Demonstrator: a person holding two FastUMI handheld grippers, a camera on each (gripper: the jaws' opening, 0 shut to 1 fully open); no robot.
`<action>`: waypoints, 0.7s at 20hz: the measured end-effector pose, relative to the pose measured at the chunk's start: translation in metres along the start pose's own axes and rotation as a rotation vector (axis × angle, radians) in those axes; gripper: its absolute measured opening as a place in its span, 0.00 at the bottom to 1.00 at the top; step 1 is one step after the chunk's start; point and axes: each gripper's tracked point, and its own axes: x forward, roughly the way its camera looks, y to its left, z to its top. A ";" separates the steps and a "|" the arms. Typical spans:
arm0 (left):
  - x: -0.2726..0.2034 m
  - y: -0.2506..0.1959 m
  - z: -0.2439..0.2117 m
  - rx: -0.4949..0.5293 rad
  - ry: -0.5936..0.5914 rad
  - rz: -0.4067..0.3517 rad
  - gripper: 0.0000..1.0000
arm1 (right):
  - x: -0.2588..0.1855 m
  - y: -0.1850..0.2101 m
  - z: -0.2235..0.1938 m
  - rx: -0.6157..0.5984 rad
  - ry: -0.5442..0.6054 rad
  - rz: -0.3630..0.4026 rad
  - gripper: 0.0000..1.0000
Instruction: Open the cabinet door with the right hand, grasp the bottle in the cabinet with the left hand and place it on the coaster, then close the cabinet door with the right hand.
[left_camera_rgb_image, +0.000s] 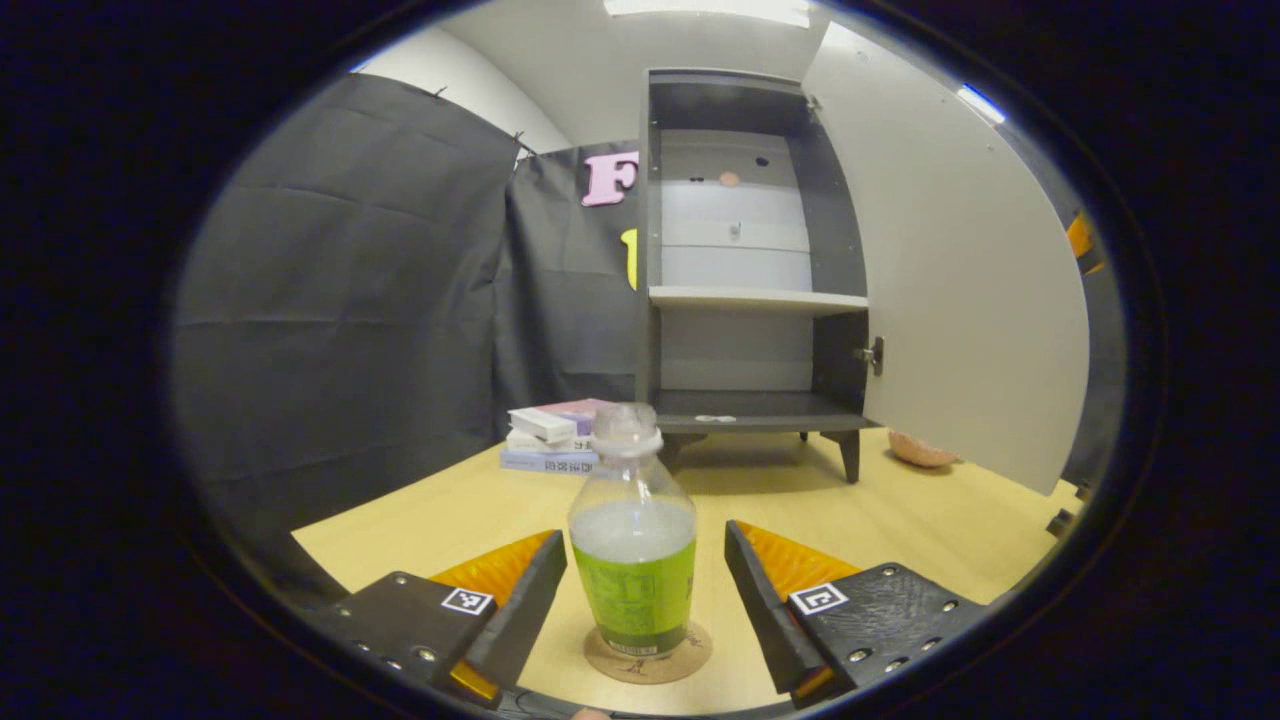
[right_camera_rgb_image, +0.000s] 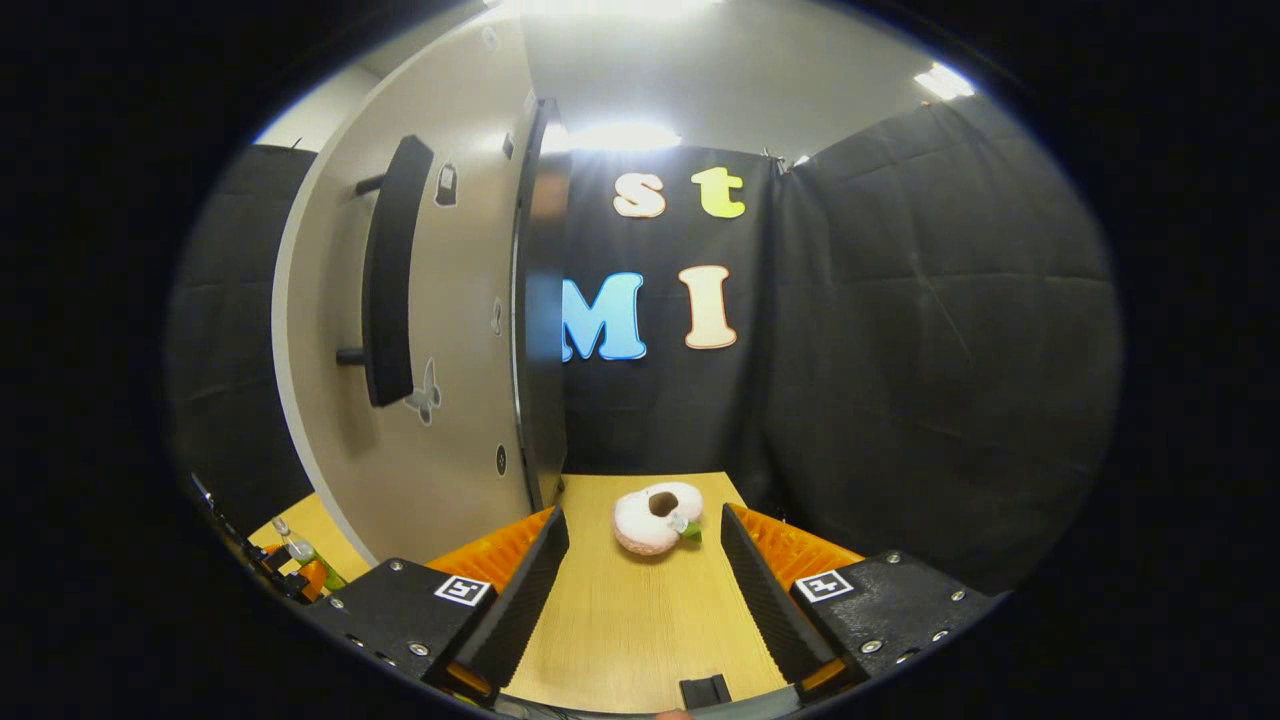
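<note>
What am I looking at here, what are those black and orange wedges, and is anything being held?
Each picture comes from a camera riding on a hand-held two-finger gripper; the wedges are its fingers. In the left gripper view, the left gripper is open around a bottle standing on a round coaster on the wooden table, fingers apart from it, so nothing is held. Behind are an open cabinet and stacked books. In the right gripper view, the right gripper is open beside the cabinet door, facing a plush toy.

Black cloth walls (left_camera_rgb_image: 350, 300), wooden table (left_camera_rgb_image: 900, 520), ceiling lights (right_camera_rgb_image: 610, 135)
</note>
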 end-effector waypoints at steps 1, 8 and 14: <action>-0.002 0.000 0.012 -0.003 -0.011 0.001 0.92 | -0.003 -0.001 0.004 0.012 -0.019 -0.001 0.95; -0.024 0.002 0.097 -0.026 -0.090 0.013 0.92 | -0.007 0.000 0.058 0.071 -0.142 0.007 0.94; -0.037 0.016 0.145 -0.004 -0.130 0.018 0.91 | -0.019 0.023 0.098 0.105 -0.226 0.009 0.93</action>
